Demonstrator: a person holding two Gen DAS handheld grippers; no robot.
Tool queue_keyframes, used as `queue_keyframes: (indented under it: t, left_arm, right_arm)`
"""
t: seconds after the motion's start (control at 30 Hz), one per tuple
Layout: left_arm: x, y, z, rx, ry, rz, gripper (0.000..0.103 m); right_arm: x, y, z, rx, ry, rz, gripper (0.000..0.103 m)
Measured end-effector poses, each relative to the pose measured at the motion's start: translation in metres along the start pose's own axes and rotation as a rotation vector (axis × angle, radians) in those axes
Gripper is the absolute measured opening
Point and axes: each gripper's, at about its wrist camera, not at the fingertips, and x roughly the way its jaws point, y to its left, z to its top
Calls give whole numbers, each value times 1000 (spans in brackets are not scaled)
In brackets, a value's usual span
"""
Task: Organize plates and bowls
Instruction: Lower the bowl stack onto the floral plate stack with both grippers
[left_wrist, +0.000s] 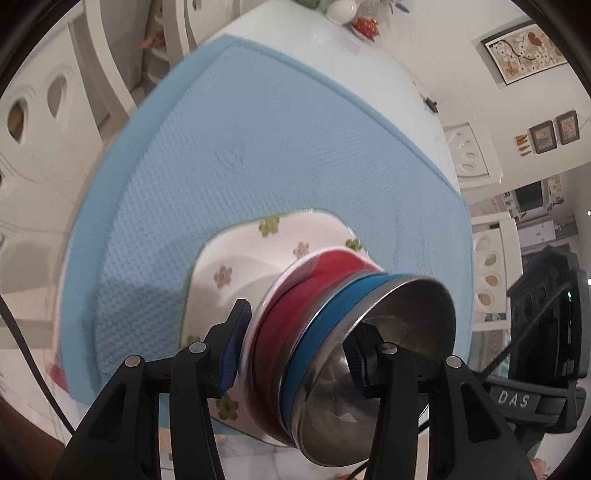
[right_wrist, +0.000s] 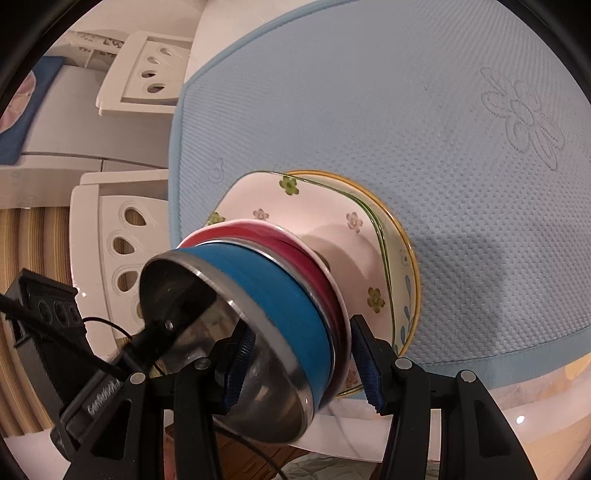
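Left gripper (left_wrist: 295, 354), right gripper (right_wrist: 301, 369) — both clamp bowl stack (right_wrist: 266, 302); label "DAS" (left_wrist: 513, 399).

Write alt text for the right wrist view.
The right gripper is clamped on the rims of two nested bowls, a blue bowl inside a red bowl, over a square flowered plate stacked on a yellow-rimmed plate on a light blue mat.
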Motion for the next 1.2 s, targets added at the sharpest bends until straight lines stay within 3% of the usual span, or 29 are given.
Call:
queue_keyframes:
  t: [0.3,0.57,0.83,1.0,1.1,1.2]
  left_arm:
    - [-26,-3,-1,26,-65,14,44]
    - [-61,-23,-11,134,-151,31,44]
    - [-113,-63,-43,232,-329,108,47]
    - [-132,-76,-65,184,-397,125,47]
    - [-136,-80,-73,151,-383,139,47]
    - [-139,-89,-78,163,-378,204,47]
  right_arm:
    - [-32,14,-14,-77,-111,-7,51]
    - [-95,39,-45,-226,-331,-62,51]
    - [-138,50,-90,-337,-508,-101,58]
    - [-141,47,-109,-418,-521,-161,58]
    - [-144,38,-121,-442,-508,-197,58]
    - [-148,25,-137,-442,-489,-196,58]
